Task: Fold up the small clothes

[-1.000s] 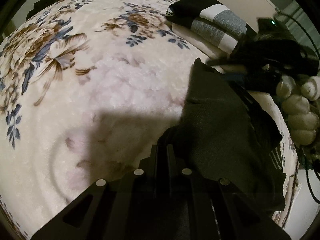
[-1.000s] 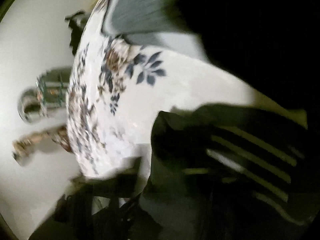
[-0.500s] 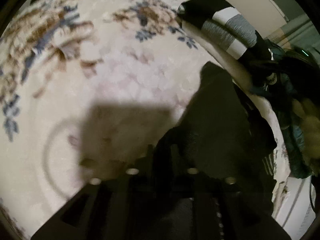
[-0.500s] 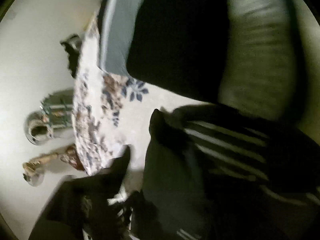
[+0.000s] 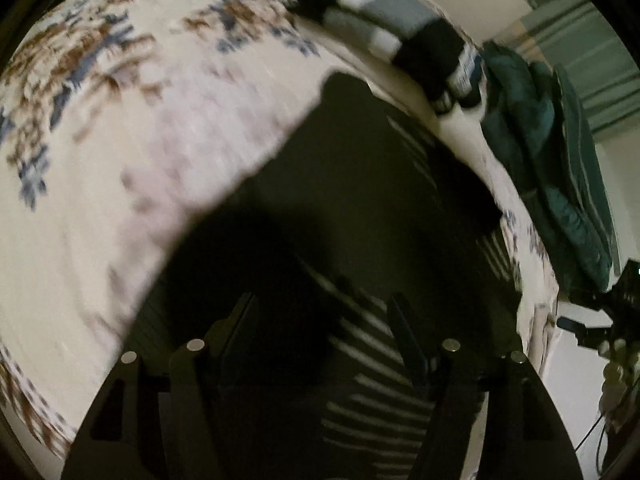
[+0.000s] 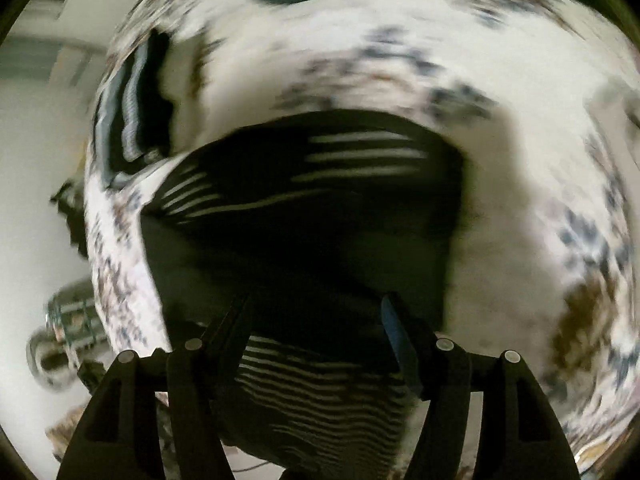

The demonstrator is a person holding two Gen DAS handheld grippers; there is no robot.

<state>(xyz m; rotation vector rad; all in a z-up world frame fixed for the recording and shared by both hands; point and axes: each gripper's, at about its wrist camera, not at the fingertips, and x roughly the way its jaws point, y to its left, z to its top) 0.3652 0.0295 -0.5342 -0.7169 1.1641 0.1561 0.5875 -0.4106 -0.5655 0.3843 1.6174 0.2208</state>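
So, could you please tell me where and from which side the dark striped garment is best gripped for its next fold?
Probably at the free corner of the dark striped garment that lies farthest out on the floral blanket, coming from above. It lies flat, and that corner stands clear against the pale blanket, while its other side runs near the stack of folded clothes. The left claw is open over it.

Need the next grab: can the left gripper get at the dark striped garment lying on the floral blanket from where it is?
Probably yes. The left gripper is open directly above the dark striped garment, which lies on the floral blanket. Its jaws have just been opening, and nothing shows between them and the cloth.
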